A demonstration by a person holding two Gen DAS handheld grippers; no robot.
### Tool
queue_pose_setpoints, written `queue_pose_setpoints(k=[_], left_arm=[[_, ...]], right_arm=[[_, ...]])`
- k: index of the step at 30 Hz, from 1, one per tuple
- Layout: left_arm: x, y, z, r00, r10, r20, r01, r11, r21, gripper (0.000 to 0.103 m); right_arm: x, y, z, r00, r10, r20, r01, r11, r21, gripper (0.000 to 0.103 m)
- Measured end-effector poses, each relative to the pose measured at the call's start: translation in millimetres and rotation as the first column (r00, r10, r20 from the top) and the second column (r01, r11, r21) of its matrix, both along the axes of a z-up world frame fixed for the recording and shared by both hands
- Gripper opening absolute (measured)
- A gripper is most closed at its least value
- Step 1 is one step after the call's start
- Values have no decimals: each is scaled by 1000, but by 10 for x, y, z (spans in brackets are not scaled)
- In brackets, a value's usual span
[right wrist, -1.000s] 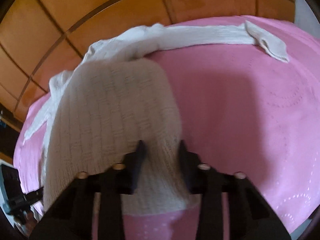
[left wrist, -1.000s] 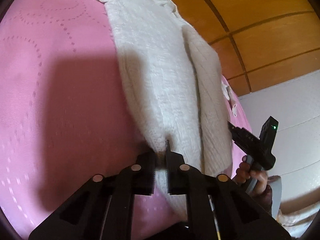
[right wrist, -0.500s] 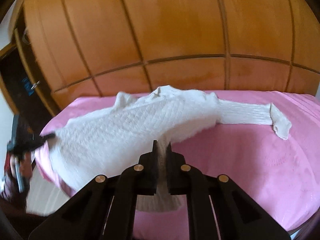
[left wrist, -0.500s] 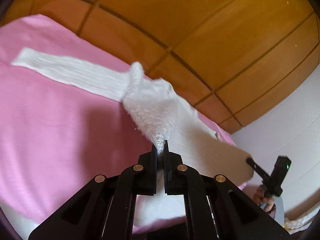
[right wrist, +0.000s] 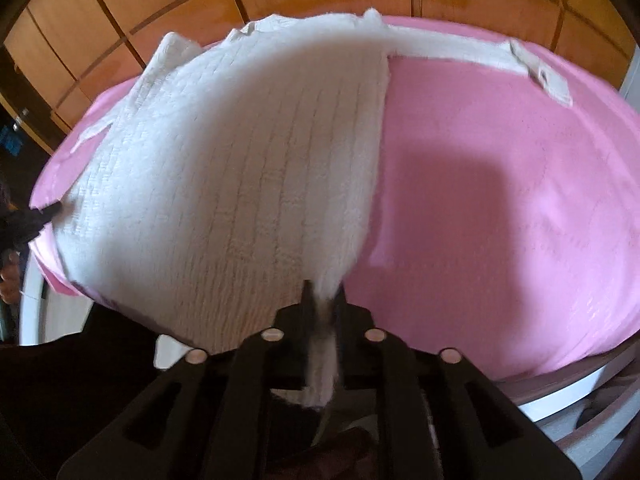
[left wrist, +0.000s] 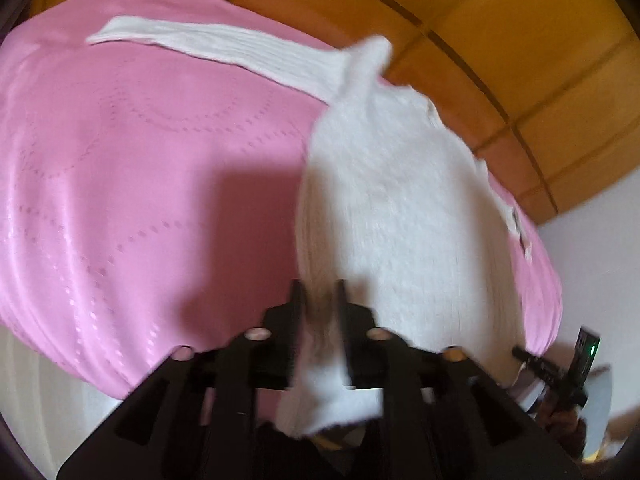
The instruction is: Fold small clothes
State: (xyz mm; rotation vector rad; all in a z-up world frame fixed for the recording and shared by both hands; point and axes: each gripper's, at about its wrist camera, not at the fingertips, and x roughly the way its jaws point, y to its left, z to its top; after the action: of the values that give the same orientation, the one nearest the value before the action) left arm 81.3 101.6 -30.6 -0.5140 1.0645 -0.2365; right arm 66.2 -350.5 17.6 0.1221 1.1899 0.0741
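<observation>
While lifted over pink bedspread (left wrist: 120, 168) | left gripper (left wrist: 318, 300) clamps white sweater (left wrist: 392, 200) hem | right gripper (right wrist: 323, 296) clamps hem too

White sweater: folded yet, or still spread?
Partly folded. The white sweater has one side doubled over its body; one sleeve lies stretched out on the pink bedspread.

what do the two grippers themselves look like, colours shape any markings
Both look alike. The left hand-held gripper is matte black plastic, with two flat narrow fingers on angular arms that have cut-out slots and four round pale studs. The right hand-held gripper has the same build; seen from the left wrist view it carries a small green light. No cables or printed markings show.
</observation>
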Motion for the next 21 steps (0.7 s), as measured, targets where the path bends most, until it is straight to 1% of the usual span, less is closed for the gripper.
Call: queue_pose_setpoints(k=[1, 2, 4, 6, 7, 8, 11, 12, 14, 16, 17, 19, 20, 21], left_arm=[[32, 84, 32, 999, 32, 7, -32, 999, -3, 47], [58, 219, 74, 996, 82, 22, -82, 997, 5, 59], [121, 474, 80, 985, 170, 35, -171, 985, 27, 59], [246, 742, 73, 963, 266, 41, -267, 963, 22, 59], [260, 855, 61, 953, 299, 46, -301, 953, 25, 59], [337, 992, 69, 938, 341, 60, -343, 939, 32, 59], [611, 1317, 69, 901, 424, 85, -430, 901, 61, 60], [720, 1413, 70, 890, 446, 90, -453, 888, 75, 61], [925, 1567, 60, 872, 481, 95, -490, 865, 113, 71], [1100, 1766, 40, 856, 510, 89, -518, 843, 146, 71], [1213, 1902, -2, 845, 528, 81, -534, 833, 144, 72], [1436, 2054, -97, 841, 539, 48, -540, 831, 133, 73], [1544, 2137, -140, 827, 561, 32, -560, 816, 142, 73], [1648, 2195, -175, 820, 571, 33, -570, 809, 142, 73]], right_arm=[[-112, 7, 68, 1000, -7, 16, 7, 1000, -16, 36], [-56, 0, 134, 999, -14, 41, 15, 999, -28, 41], [23, 51, 229, 996, -16, 89, 20, 999, -44, 43], [122, 172, 306, 991, -3, 133, 9, 999, -42, 47], [170, 246, 312, 989, 9, 147, -4, 999, -31, 50], [234, 366, 295, 987, 30, 157, -29, 1000, -9, 50], [433, 771, 187, 983, 87, 163, -96, 994, 49, 50], [489, 907, 162, 981, 101, 168, -113, 992, 62, 50], [633, 1212, 85, 976, 132, 172, -153, 982, 114, 51], [742, 1411, 52, 972, 159, 174, -183, 974, 136, 51], [782, 1549, 29, 967, 185, 177, -211, 968, 139, 51], [842, 1748, -5, 957, 224, 183, -249, 960, 127, 52], [875, 1835, -24, 953, 243, 182, -267, 956, 123, 53], [891, 1900, -47, 950, 256, 180, -279, 953, 118, 54]])
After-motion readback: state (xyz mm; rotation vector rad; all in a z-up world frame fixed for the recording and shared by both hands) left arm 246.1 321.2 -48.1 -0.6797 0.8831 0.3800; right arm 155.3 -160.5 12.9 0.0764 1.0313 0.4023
